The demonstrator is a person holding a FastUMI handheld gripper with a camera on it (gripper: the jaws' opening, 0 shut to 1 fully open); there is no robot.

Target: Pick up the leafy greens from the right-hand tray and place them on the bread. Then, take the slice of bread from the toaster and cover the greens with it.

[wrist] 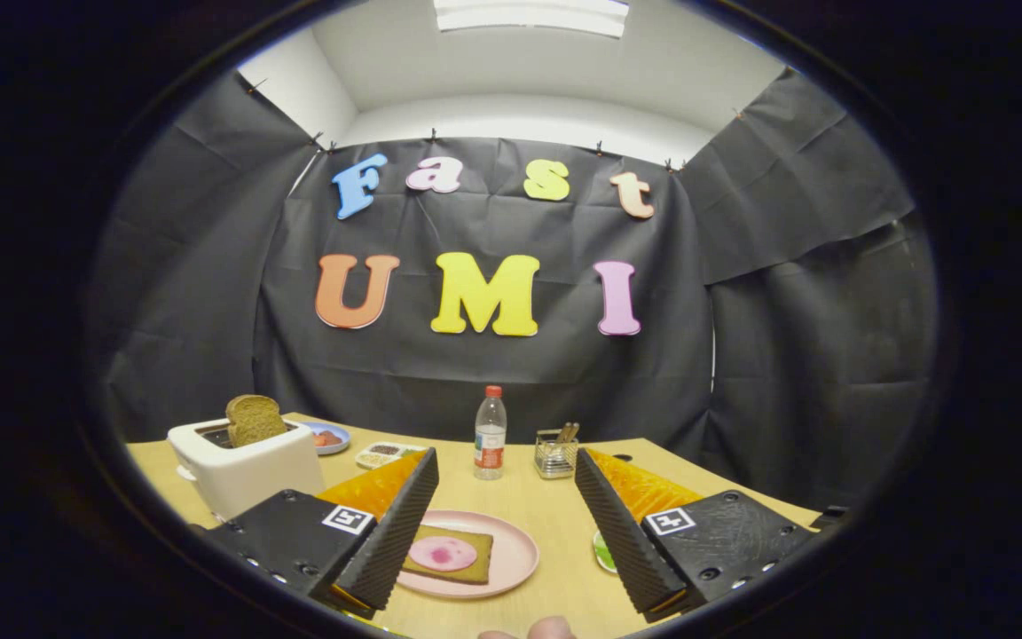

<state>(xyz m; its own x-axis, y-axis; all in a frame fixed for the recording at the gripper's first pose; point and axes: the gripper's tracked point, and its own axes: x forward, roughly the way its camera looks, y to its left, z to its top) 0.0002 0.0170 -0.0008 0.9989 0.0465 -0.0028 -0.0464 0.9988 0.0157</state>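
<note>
My gripper (504, 466) is open above the wooden table (546, 506), with nothing between its fingers. Below and between the fingers lies a pink plate (511, 555) that holds a brown bread slice (475, 546) topped with a round pink slice of meat (443, 553). Beyond the left finger stands a white toaster (245, 466) with a brown bread slice (254, 419) poking out of its slot. A sliver of leafy greens on a small tray (602, 551) peeks out beside the right finger, which hides most of it.
A clear bottle with a red cap (490, 433) and a wire holder with sticks (556, 453) stand at the table's back. A small blue dish (328, 437) and a tray of seeds (384, 453) lie behind the toaster. A fingertip (551, 629) shows at the near edge.
</note>
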